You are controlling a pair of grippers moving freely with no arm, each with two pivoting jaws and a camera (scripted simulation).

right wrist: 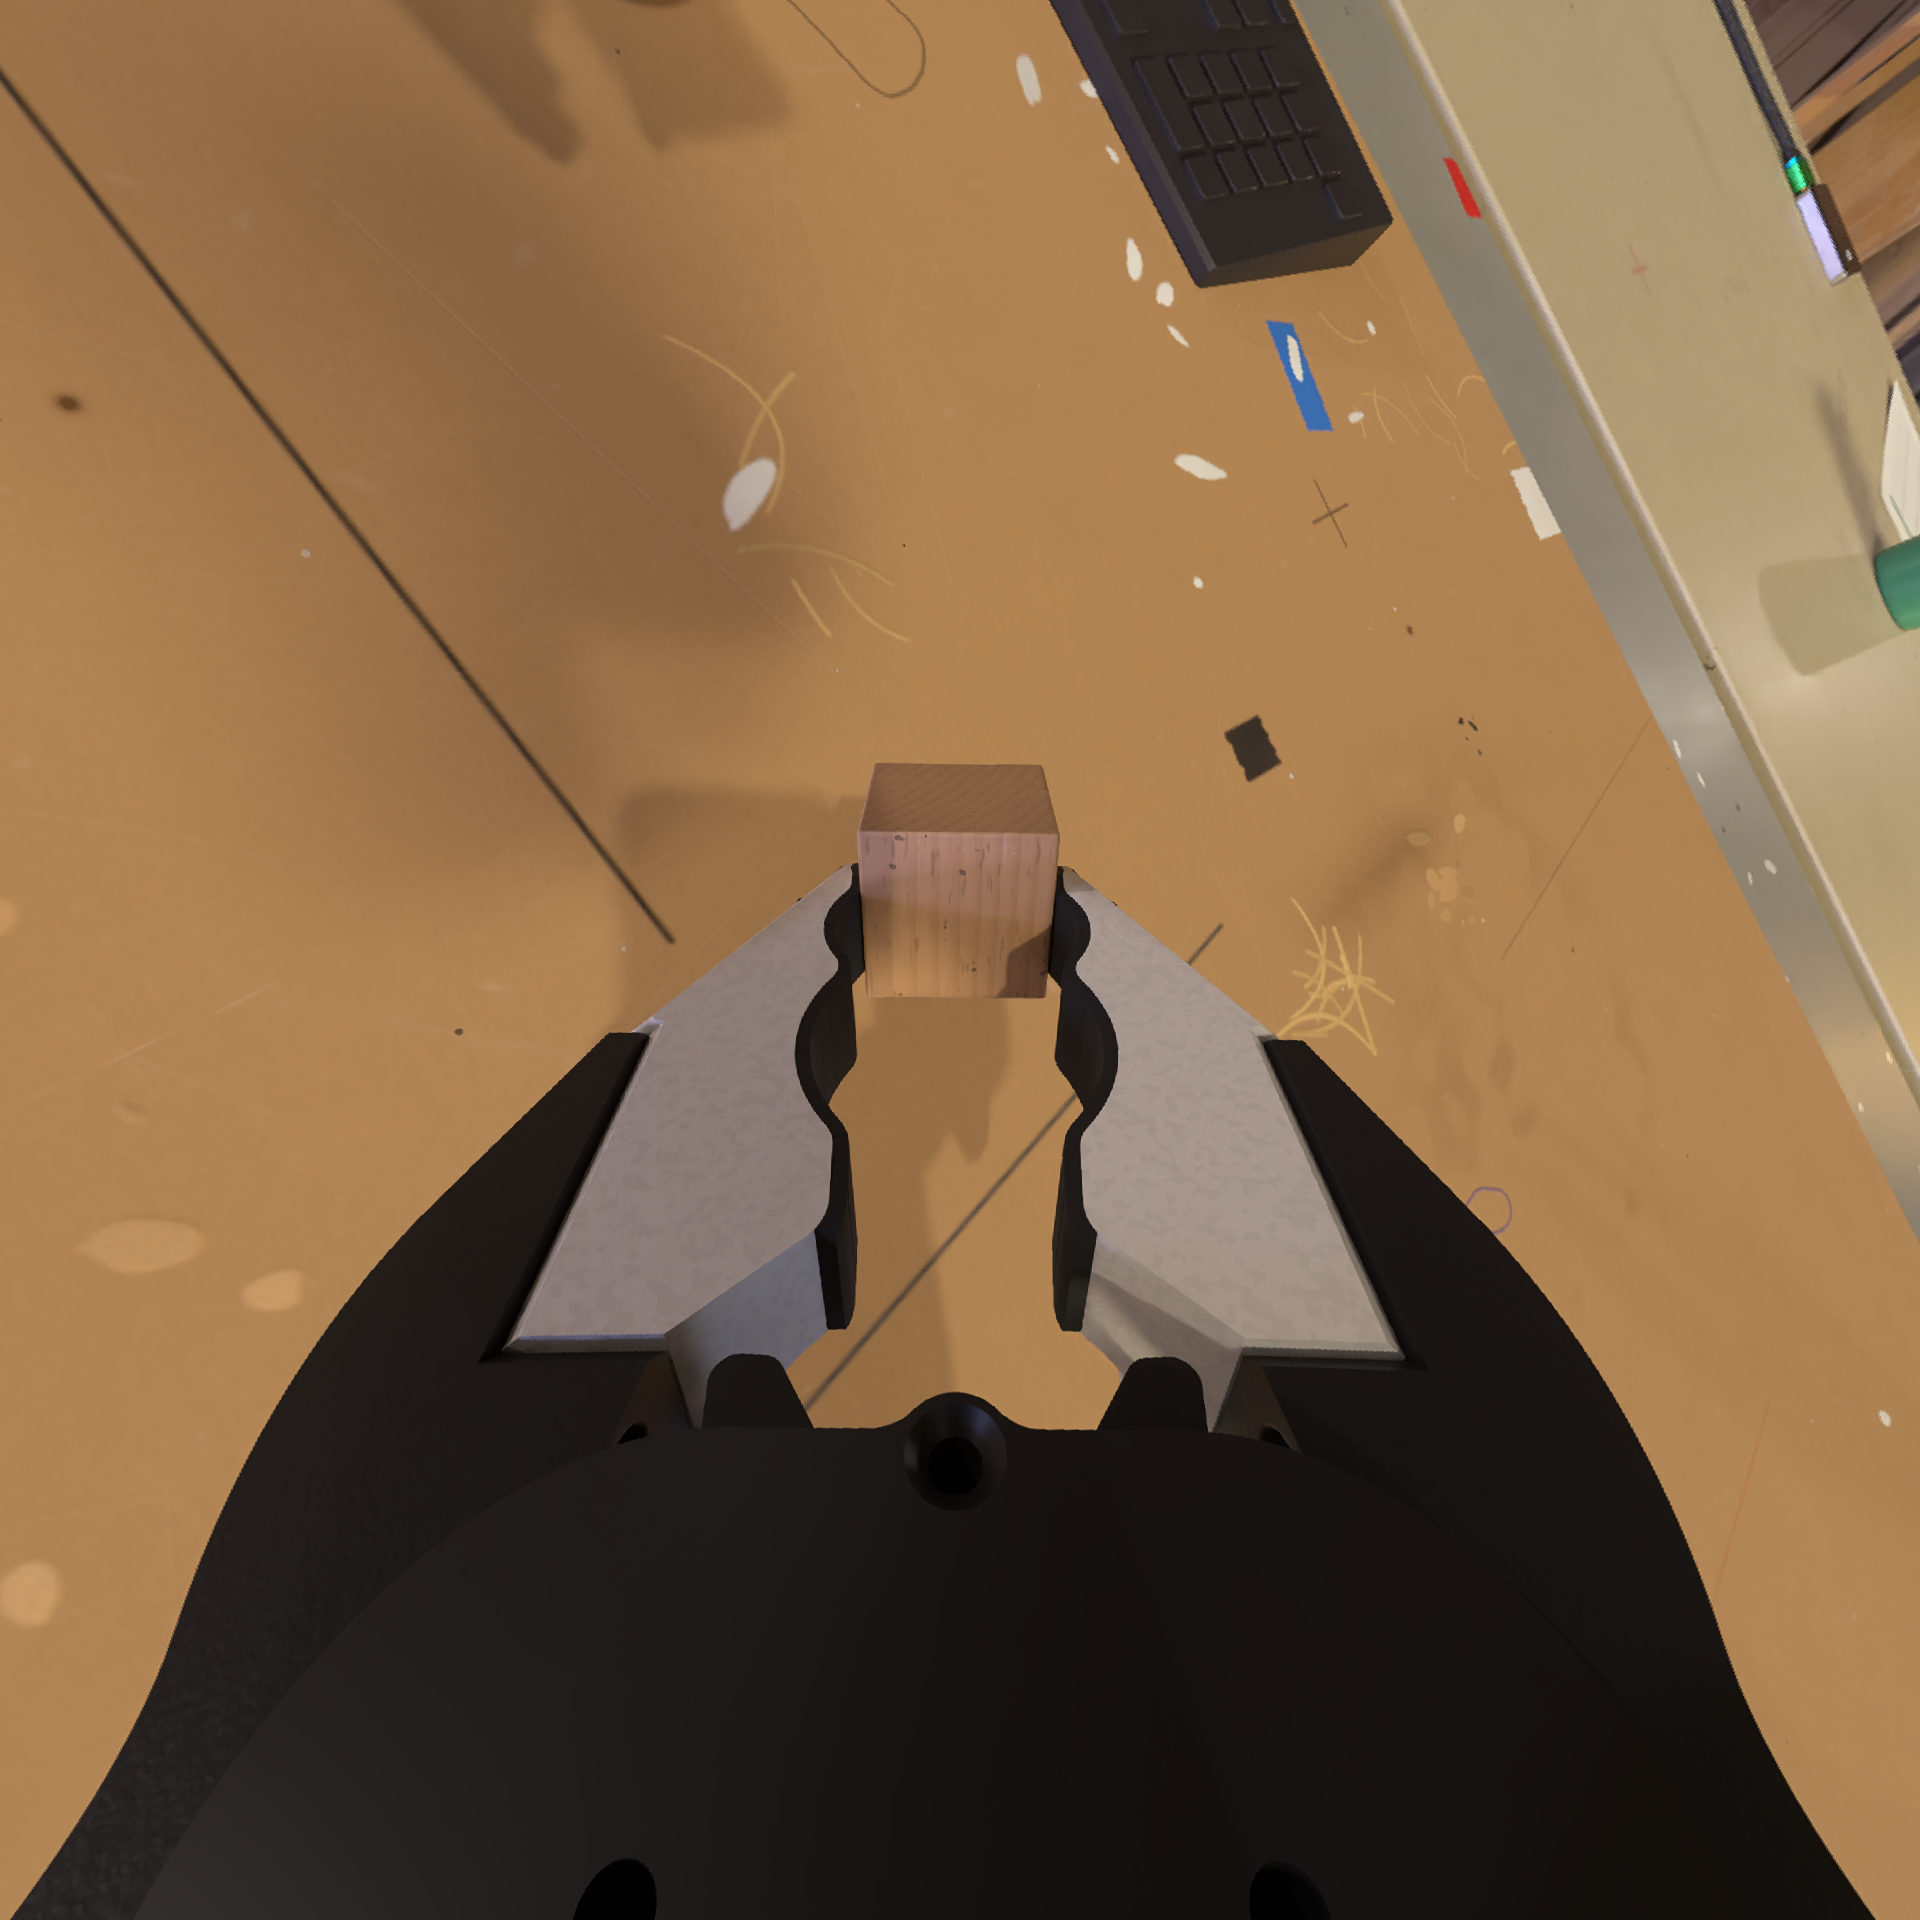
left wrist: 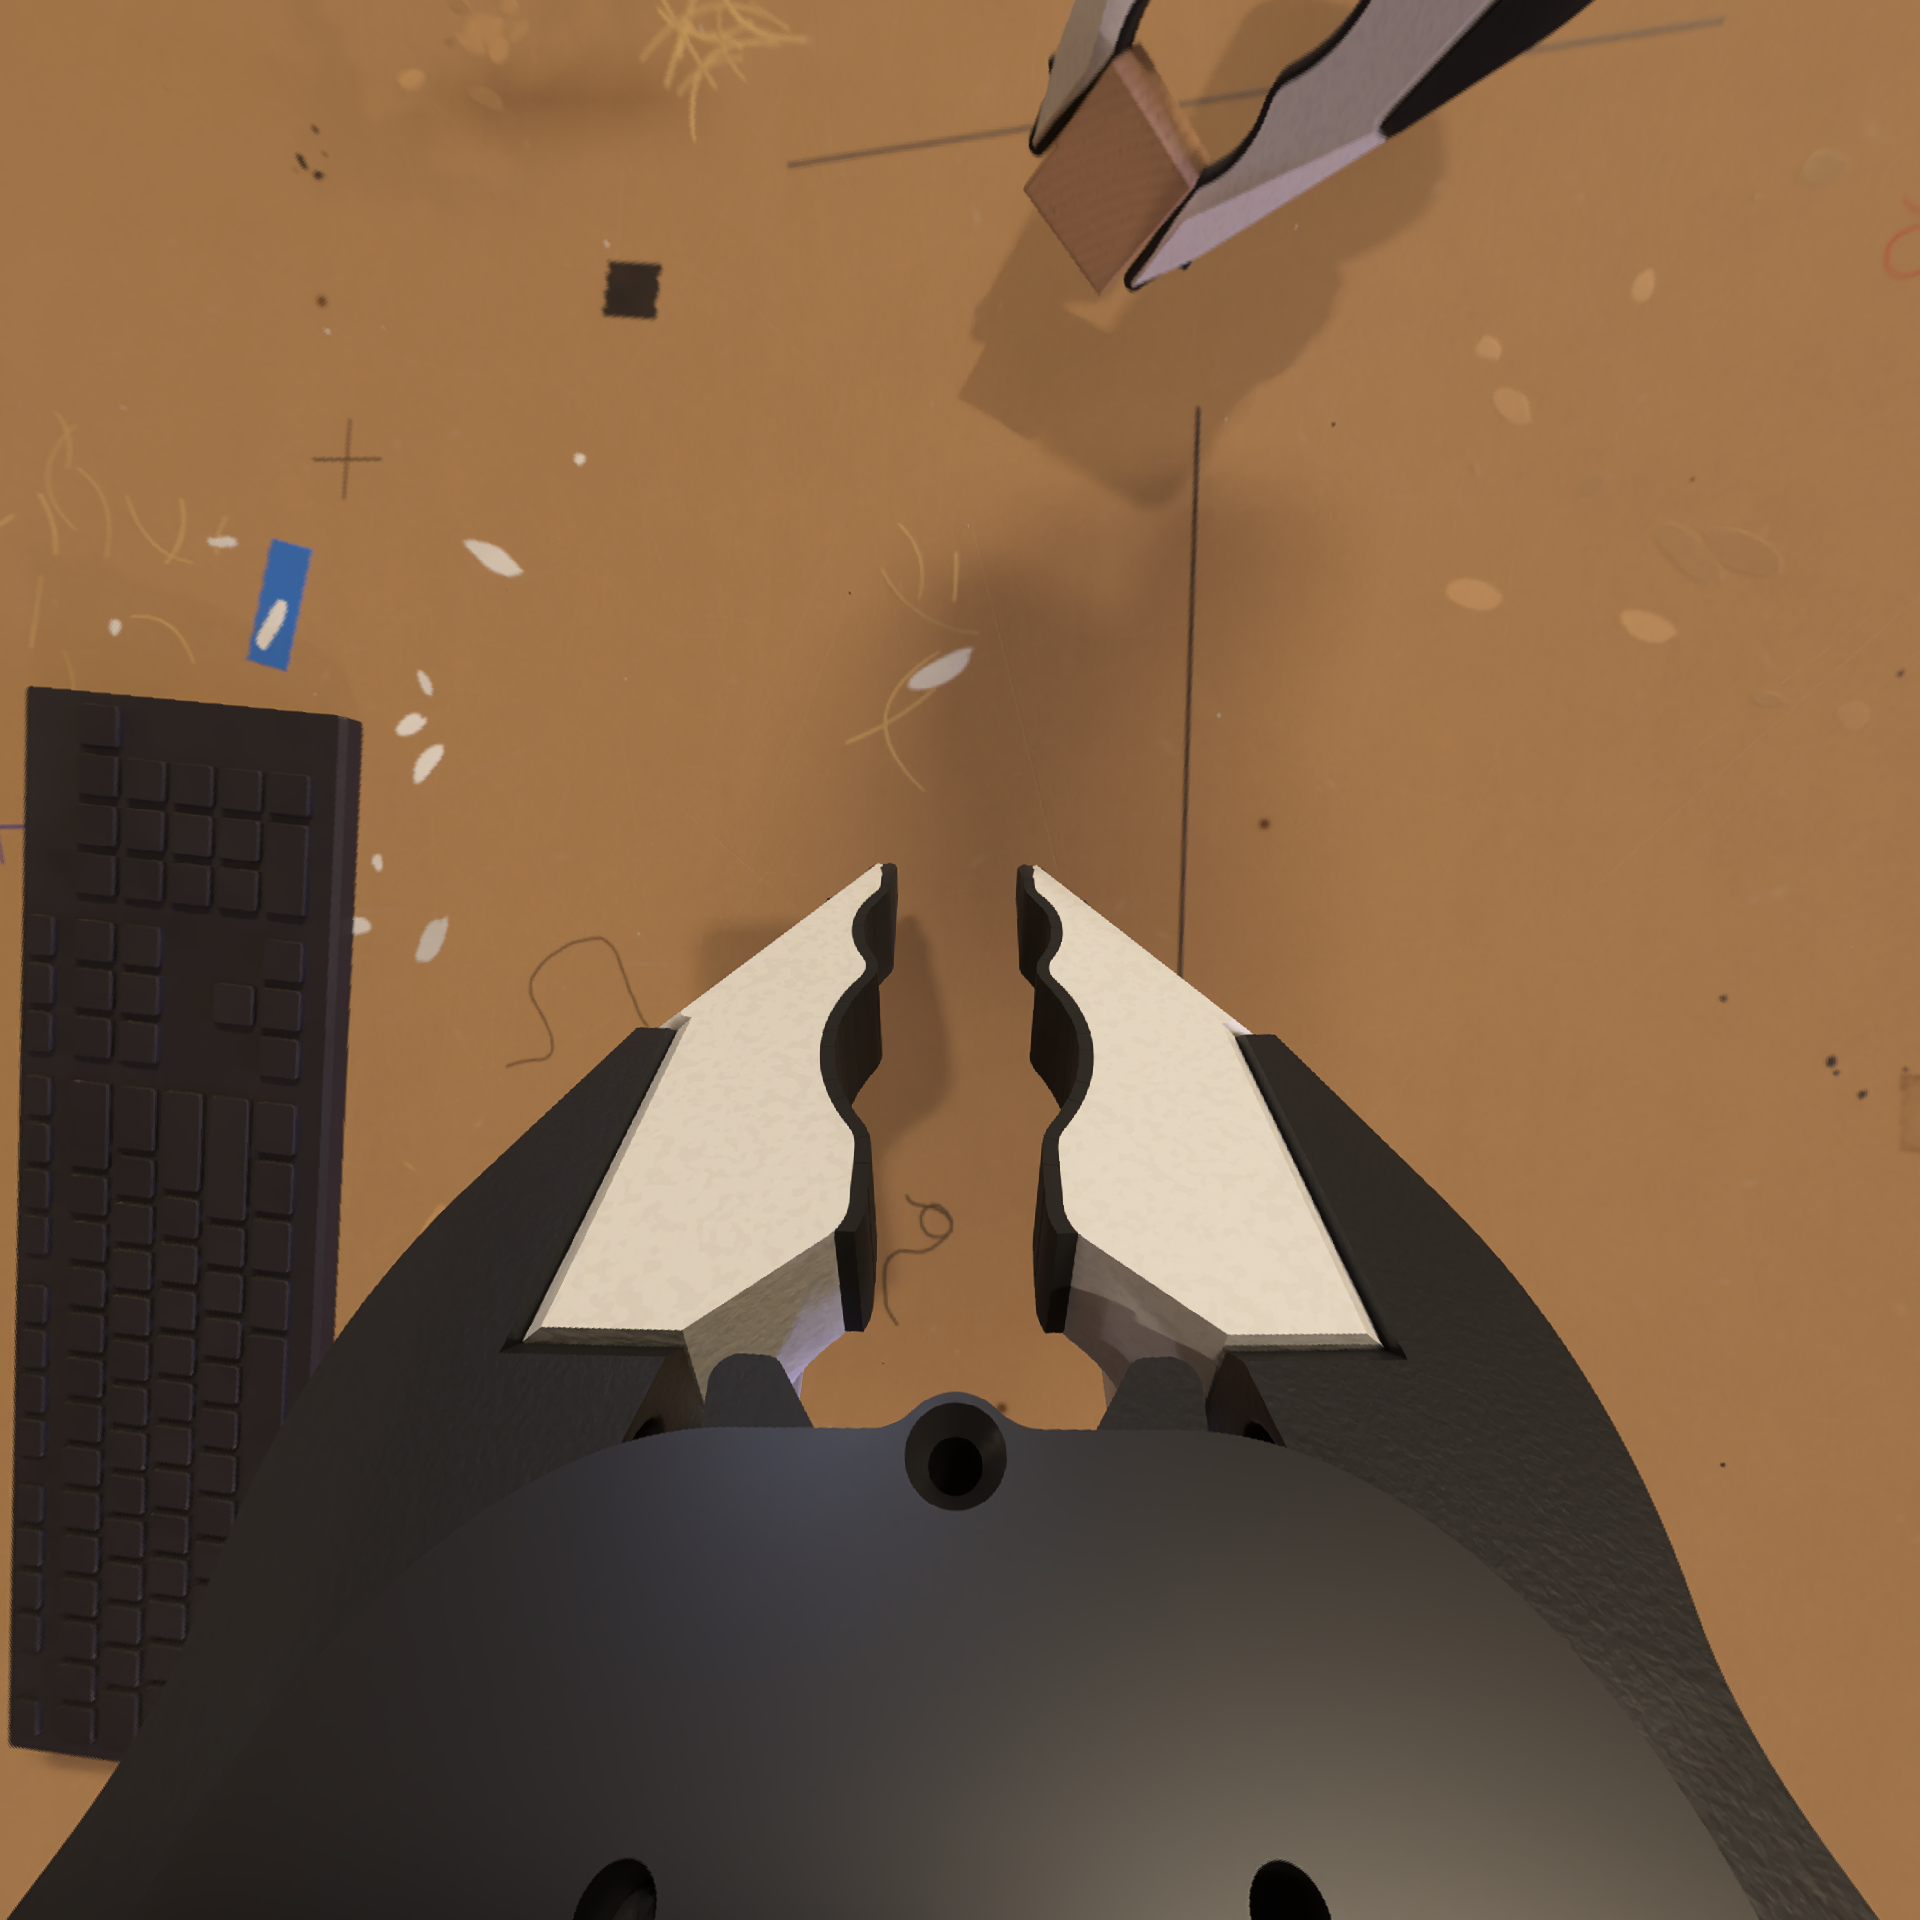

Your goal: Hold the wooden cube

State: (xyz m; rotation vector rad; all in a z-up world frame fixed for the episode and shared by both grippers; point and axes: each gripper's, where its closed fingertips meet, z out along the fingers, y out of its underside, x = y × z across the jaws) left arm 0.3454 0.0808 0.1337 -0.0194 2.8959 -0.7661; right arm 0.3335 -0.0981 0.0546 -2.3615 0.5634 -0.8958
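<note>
I'm looking down my right gripper (right wrist: 956,883) and it is clamping the small light-brown wooden cube (right wrist: 956,904) right at its fingertips. Both dark wavy pads (right wrist: 847,925) are pressing on opposite side faces of the block, and the cube's far half is sticking out past the tips. The jaws are standing only as far apart as the cube is wide, with bare space behind the block between the fingers.

From my left gripper's camera, I'm seeing that same wooden cube (left wrist: 1117,171) up at the top, pinched between the right gripper's (left wrist: 1101,197) pale fingers and casting a shadow on the scuffed orange-brown tabletop (left wrist: 1558,831) beneath; it is looking lifted clear of the surface.

My left gripper (left wrist: 956,873) is hanging well apart from the cube, jaws parted a narrow gap and gripping nothing.

A black rectangular computer keyboard (left wrist: 177,1195) is lying off to the left, and a blue strip of tape (left wrist: 278,603) is sitting just beyond it.
</note>
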